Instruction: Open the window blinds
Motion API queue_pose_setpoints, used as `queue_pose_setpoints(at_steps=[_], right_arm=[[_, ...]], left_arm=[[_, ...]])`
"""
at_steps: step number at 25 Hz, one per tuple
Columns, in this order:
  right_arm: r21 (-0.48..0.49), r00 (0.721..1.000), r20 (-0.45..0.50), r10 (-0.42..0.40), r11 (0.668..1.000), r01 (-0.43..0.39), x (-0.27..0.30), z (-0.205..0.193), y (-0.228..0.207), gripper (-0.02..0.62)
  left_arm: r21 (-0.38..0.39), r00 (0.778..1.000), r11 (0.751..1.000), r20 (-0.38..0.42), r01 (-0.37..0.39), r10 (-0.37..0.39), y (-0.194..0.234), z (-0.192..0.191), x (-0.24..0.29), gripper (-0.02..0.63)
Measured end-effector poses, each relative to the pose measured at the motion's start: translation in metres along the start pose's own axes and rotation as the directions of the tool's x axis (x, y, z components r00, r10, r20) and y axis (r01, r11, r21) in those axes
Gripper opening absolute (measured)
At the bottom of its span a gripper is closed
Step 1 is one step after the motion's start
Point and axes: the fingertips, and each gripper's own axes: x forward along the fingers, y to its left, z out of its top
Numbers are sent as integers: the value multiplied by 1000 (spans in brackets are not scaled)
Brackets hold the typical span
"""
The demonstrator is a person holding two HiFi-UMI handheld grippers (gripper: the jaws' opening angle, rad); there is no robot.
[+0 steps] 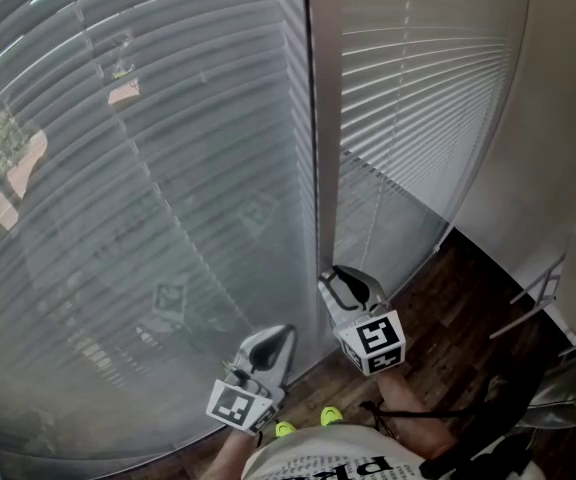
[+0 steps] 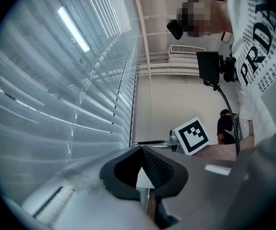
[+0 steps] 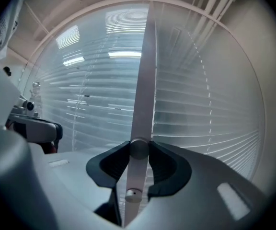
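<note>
Grey slatted blinds [image 1: 148, 218] cover the big pane at the left, and a second set [image 1: 418, 98] hangs right of the vertical window post [image 1: 323, 118]. Both sets have their slats tilted nearly shut. My right gripper [image 1: 340, 273] is at the foot of the post. In the right gripper view its jaws [image 3: 139, 150] are shut on a round metal knob [image 3: 139, 147] that sits on a pale upright bar [image 3: 145, 71]. My left gripper [image 1: 280, 333] hovers just left of it and close to the left blinds. Its tips [image 2: 141, 150] are together with nothing clearly between them.
A dark wooden floor [image 1: 468, 308] runs below the window. A white wall [image 1: 558, 118] closes the right side, with a white rack [image 1: 558, 298] against it. Another person [image 2: 224, 123] stands far back in the room.
</note>
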Motion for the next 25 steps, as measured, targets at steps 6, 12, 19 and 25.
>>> queue_pose_setpoints(at_steps=[6,12,19,25], right_arm=[[64,1000,8,-4,998,4,0,-2,-1,121],[147,1000,5,-1,989,0,1,-3,-1,121],[207,1000,10,8,978,-10,1,-4,-2,121],[204,1000,7,13,979,-14,0,-4,-2,123]], left_arm=[[-6,1000,1000,-5,14,-14,-2,-1,-2,-8],[-3,1000,1000,-11,21,-21,-4,0,-3,-8],[-2,1000,1000,2,22,-22,-2,3,-3,-8],[-6,1000,1000,-4,7,-7,-1,3,-5,-8]])
